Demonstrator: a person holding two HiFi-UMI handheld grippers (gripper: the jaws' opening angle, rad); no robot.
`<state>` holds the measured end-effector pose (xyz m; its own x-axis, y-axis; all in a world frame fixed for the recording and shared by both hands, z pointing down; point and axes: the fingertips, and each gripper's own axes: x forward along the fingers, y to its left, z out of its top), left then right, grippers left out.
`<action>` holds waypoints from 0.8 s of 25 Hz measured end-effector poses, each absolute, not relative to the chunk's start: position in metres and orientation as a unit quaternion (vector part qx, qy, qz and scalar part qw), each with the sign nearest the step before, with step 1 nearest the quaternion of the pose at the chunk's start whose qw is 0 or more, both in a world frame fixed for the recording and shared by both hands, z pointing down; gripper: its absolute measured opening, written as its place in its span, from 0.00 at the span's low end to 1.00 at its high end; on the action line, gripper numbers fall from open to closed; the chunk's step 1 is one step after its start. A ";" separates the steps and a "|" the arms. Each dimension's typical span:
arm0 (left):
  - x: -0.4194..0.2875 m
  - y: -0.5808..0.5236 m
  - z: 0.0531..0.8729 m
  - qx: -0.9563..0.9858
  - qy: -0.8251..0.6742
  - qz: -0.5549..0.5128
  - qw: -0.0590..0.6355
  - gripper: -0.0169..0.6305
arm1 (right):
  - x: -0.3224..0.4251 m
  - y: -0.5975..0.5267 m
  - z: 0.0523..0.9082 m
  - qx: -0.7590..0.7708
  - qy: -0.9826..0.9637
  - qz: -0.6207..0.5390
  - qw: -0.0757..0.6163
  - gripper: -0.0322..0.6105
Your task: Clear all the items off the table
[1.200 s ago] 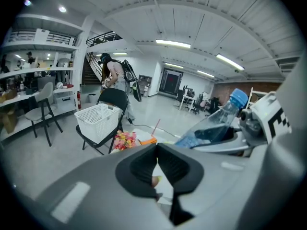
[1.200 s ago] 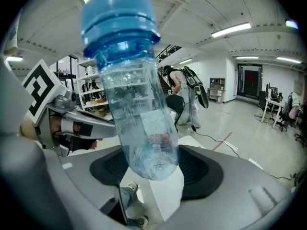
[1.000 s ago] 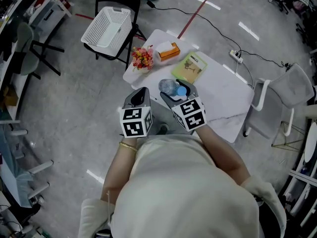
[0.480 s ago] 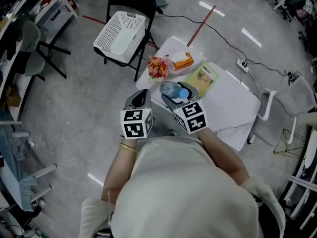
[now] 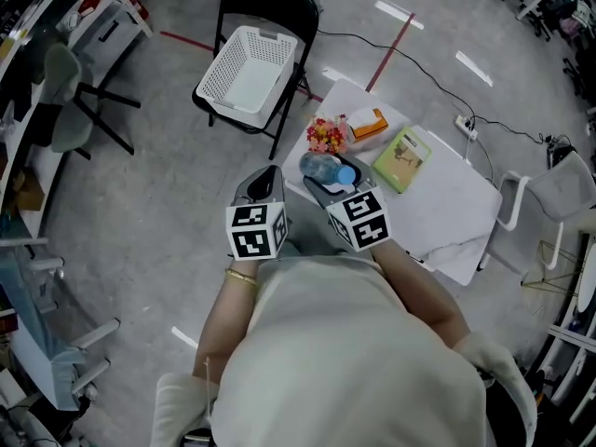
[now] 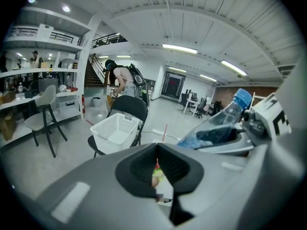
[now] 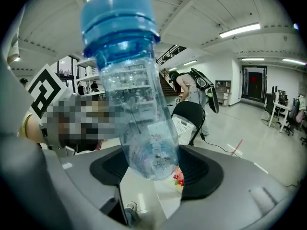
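Note:
My right gripper (image 5: 328, 181) is shut on a clear water bottle (image 5: 322, 167) with a blue cap (image 5: 345, 175), held above the floor at the table's near-left corner. In the right gripper view the bottle (image 7: 134, 90) stands up between the dark pads (image 7: 201, 171) and fills the middle. My left gripper (image 5: 264, 185) is shut and empty; in its own view the pads (image 6: 180, 169) meet with nothing between them. A bunch of flowers (image 5: 327, 136), an orange box (image 5: 371, 125) and a green book (image 5: 405, 158) lie on the white table (image 5: 447, 203).
A white plastic basket (image 5: 250, 73) sits on a black folding chair (image 5: 270, 7) left of the table. A power strip with cables (image 5: 463, 124) lies on the floor behind the table. A white chair (image 5: 559, 184) stands at the right, a desk chair (image 5: 65, 91) at the left.
Both grippers, the right one still holding the bottle, have been carried across the floor. In the head view the table and the basket have slid to the right and slightly down.

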<state>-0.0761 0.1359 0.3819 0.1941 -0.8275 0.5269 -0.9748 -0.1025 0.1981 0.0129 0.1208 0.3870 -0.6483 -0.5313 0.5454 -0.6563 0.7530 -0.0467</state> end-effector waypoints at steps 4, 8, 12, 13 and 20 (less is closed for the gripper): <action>-0.110 0.128 0.382 0.730 -0.616 0.144 0.260 0.04 | -0.019 0.114 0.386 0.335 -0.898 0.125 0.257 0.54; -0.138 0.123 0.380 0.734 -0.610 0.146 0.260 0.04 | -0.048 0.109 0.387 0.340 -0.896 0.128 0.256 0.54; -0.164 0.119 0.381 0.734 -0.610 0.144 0.263 0.04 | -0.072 0.104 0.389 0.343 -0.894 0.130 0.258 0.54; -0.169 0.118 0.382 0.734 -0.609 0.144 0.264 0.04 | -0.078 0.103 0.389 0.343 -0.894 0.130 0.258 0.54; -0.205 0.114 0.385 0.732 -0.610 0.140 0.269 0.04 | -0.114 0.094 0.393 0.341 -0.893 0.132 0.261 0.54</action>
<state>-0.2047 0.1137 0.3850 0.2157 -0.8185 0.5325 -0.9686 -0.1104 0.2226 -0.1140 0.0939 0.3927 -0.6317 -0.5405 0.5558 -0.6783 0.7325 -0.0586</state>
